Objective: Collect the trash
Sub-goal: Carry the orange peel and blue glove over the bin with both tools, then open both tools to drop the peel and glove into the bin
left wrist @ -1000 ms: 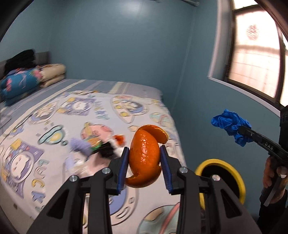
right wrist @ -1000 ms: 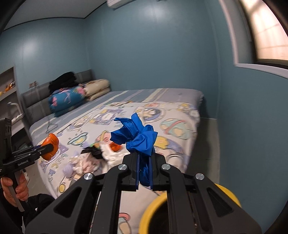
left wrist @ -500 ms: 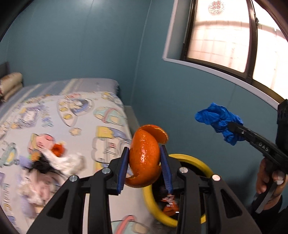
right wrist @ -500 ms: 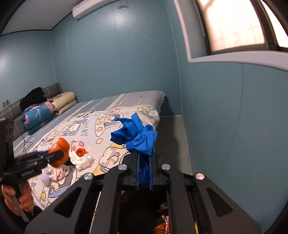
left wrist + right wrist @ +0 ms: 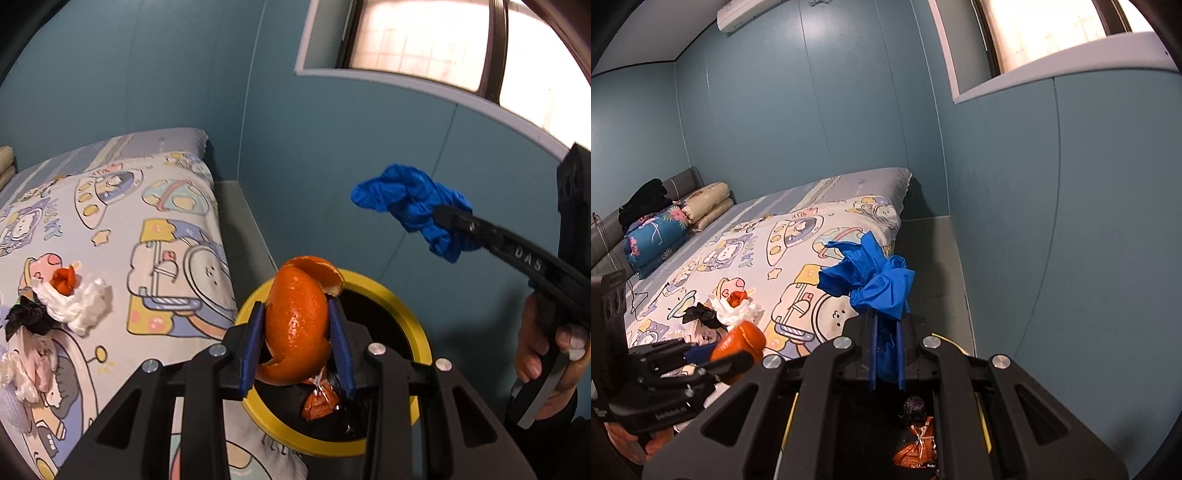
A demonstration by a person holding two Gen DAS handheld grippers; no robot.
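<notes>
The bed [image 5: 110, 229], under a cartoon-print sheet, fills the space left of and beyond the left gripper's fingers, and it lies ahead and to the left of the right gripper's fingers too. A yellow-rimmed bin [image 5: 384, 291] with a dark inside stands on the floor beside the bed, directly under and just past the left fingertips; in the right wrist view it sits beneath that gripper's frame, with an orange wrapper [image 5: 319, 402] lying in its bottom. The left gripper [image 5: 297, 334] has its blue pads closed against both sides of an orange peel [image 5: 297, 317], which stands upright between them and curls over above the tips, hanging over the bin's mouth. The right gripper [image 5: 886, 354] has its jaws nearly together, pinching a crumpled blue glove [image 5: 871, 277] that bunches out past the fingertips. On the sheet, well left of the left fingers, lies a small heap of trash [image 5: 70, 299]: white tissue, an orange scrap, something black
</notes>
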